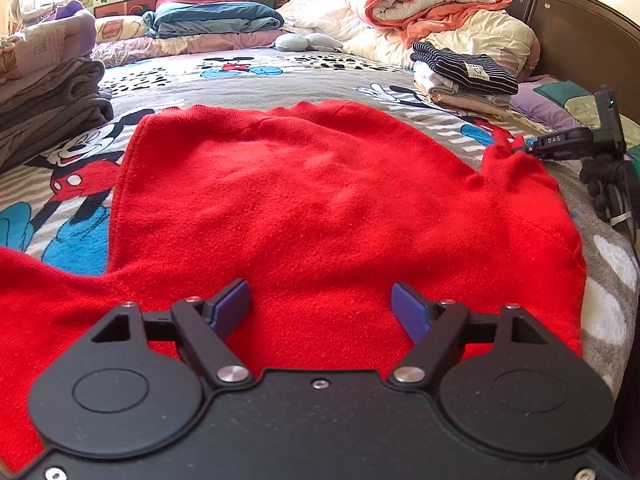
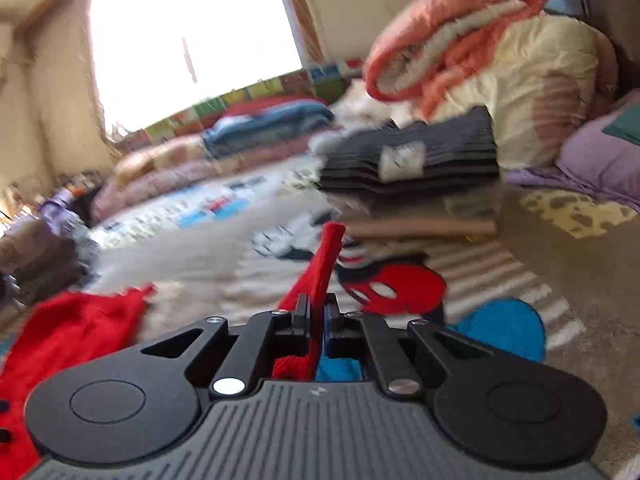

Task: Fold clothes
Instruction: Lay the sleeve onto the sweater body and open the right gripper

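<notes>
A red knit sweater (image 1: 312, 200) lies spread on the cartoon-print bedspread (image 1: 280, 76). My left gripper (image 1: 320, 300) is open just above its near part, blue pads apart, holding nothing. My right gripper (image 2: 318, 312) is shut on a bunched edge of the red sweater (image 2: 324, 264), which sticks up between the fingers. In the left wrist view the right gripper (image 1: 516, 148) pinches the sweater's right edge and lifts it slightly. The right wrist view is motion-blurred.
A stack of folded clothes topped by a striped dark garment (image 1: 468, 72) sits at the right. Grey folded clothes (image 1: 48, 112) lie at the left. Folded blankets and quilts (image 1: 432, 0) line the headboard. A purple pillow (image 2: 600, 160) lies far right.
</notes>
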`<state>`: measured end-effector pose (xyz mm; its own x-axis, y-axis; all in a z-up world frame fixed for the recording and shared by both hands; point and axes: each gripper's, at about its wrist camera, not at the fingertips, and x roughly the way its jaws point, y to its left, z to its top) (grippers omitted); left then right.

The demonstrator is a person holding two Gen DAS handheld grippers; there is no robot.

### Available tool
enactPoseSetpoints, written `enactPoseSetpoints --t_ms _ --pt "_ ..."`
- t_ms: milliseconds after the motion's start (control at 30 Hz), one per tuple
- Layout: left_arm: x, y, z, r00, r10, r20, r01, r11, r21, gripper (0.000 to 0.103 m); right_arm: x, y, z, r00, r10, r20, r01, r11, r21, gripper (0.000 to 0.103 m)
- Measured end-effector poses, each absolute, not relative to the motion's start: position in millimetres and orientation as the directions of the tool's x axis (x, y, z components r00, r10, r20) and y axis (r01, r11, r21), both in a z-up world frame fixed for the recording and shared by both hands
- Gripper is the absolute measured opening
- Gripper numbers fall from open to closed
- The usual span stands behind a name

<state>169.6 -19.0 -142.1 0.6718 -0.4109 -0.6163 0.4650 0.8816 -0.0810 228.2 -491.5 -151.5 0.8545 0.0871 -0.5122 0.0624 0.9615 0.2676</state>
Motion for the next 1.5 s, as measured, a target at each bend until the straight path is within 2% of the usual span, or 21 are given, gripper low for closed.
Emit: enactPoseSetpoints --t_ms 33,100,133,267,367,433,500,667,800,900,967,1100,1133,1200,1267,1300,1333,1500 --pt "169.6 -18.9 -142.1 0.672 -0.411 -0.616 0.466 0.881 -0.081 0.078 238.0 -494.3 -163.1 0.806 0.084 -0.586 0.09 0.961 0.261 0.008" --pt "169.8 -19.0 -141.9 0.671 -0.411 -0.618 0.466 0.881 -0.08 0.078 239.6 -494.1 -159.3 0.801 0.042 -0.597 0.125 0.964 0.236 0.015" --pt "169.9 -19.1 -141.8 0.671 -0.41 -0.618 0.466 0.881 -0.079 0.078 240.1 -492.5 -155.9 0.795 0.025 -0.605 0.138 0.965 0.221 0.022" --pt "168.9 -18.8 -141.8 0.672 -0.41 -0.617 0.467 0.881 -0.076 0.078 228.9 -484.8 -143.9 0.79 -0.006 -0.613 0.161 0.967 0.197 0.029" --pt "168.3 -19.2 -141.0 0.673 -0.407 -0.618 0.466 0.882 -0.072 0.078 202.6 -481.4 -140.1 0.81 0.022 -0.586 0.193 0.933 0.302 0.034" --pt "165.2 -20.4 -137.9 0.677 -0.397 -0.619 0.461 0.885 -0.063 0.078 180.7 -475.6 -143.5 0.82 0.067 -0.568 0.208 0.89 0.405 0.041" --pt "159.2 -22.6 -133.0 0.687 -0.385 -0.616 0.457 0.888 -0.045 0.078 156.5 -469.2 -148.9 0.832 0.118 -0.542 0.219 0.828 0.517 0.042" --pt "124.5 -41.4 -112.8 0.724 -0.426 -0.542 0.527 0.849 0.036 0.078 97.4 -439.7 -177.4 0.839 0.271 -0.472 0.226 0.615 0.755 0.048" --pt "89.2 -71.3 -101.9 0.694 -0.536 -0.481 0.641 0.764 0.072 0.078 68.4 -405.4 -188.9 0.835 0.364 -0.412 0.194 0.507 0.84 0.049" --pt "61.7 -97.3 -109.0 0.654 -0.569 -0.499 0.708 0.693 0.136 0.078 59.3 -381.3 -195.1 0.828 0.408 -0.385 0.176 0.463 0.869 0.049" --pt "47.6 -113.4 -120.6 0.66 -0.539 -0.524 0.716 0.663 0.22 0.078 56.8 -371.1 -194.6 0.838 0.39 -0.382 0.169 0.48 0.861 0.049" --pt "36.9 -133.1 -149.2 0.687 -0.465 -0.558 0.703 0.618 0.351 0.075 50.0 -373.9 -203.6 0.889 0.327 -0.32 0.196 0.359 0.912 0.047" --pt "35.7 -136.3 -156.4 0.695 -0.45 -0.561 0.699 0.606 0.38 0.074 50.5 -373.9 -206.3 0.896 0.315 -0.314 0.201 0.343 0.918 0.042" --pt "39.5 -134.3 -158.0 0.692 -0.453 -0.563 0.695 0.63 0.347 0.074 52.5 -372.9 -210.0 0.906 0.3 -0.297 0.196 0.324 0.926 0.039" --pt "46.4 -129.2 -157.5 0.675 -0.458 -0.578 0.692 0.664 0.282 0.074 58.7 -372.4 -216.2 0.911 0.308 -0.274 0.18 0.301 0.936 0.025" --pt "48.5 -126.7 -157.9 0.669 -0.462 -0.582 0.689 0.678 0.254 0.074 60.4 -373.0 -218.6 0.913 0.31 -0.265 0.176 0.287 0.942 0.012" --pt "48.8 -125.5 -157.5 0.666 -0.463 -0.585 0.685 0.69 0.235 0.074 61.4 -373.7 -220.7 0.916 0.309 -0.255 0.171 0.273 0.947 0.006" --pt "41.6 -131.3 -155.0 0.68 -0.439 -0.587 0.671 0.694 0.258 0.074 52.7 -376.7 -205.5 0.917 0.287 -0.277 0.174 0.335 0.926 0.005"
